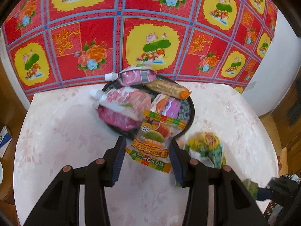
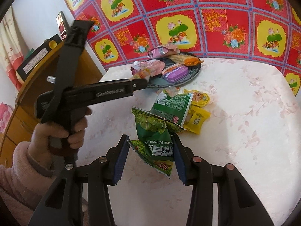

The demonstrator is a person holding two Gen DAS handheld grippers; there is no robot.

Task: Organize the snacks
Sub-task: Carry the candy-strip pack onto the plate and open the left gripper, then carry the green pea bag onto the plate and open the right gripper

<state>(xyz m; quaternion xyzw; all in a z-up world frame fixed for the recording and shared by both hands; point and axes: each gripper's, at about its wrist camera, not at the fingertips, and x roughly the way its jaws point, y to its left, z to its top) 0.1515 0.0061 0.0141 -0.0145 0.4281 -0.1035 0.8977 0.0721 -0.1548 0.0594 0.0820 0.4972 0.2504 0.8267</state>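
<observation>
Hanging over the near rim of the dark plate (image 1: 190, 113), a gummy packet (image 1: 150, 141) is pinched between the left gripper (image 1: 147, 146) fingers. A green pea packet (image 2: 158, 137) is clamped by the right gripper (image 2: 150, 143) fingers, above the tabletop (image 2: 235, 122). More snacks lie loose beside the plate — a green-and-yellow heap (image 2: 186, 105). Bare tabletop is seen rightward — the plate sits at the far edge against the red patterned cloth (image 1: 150, 18).
</observation>
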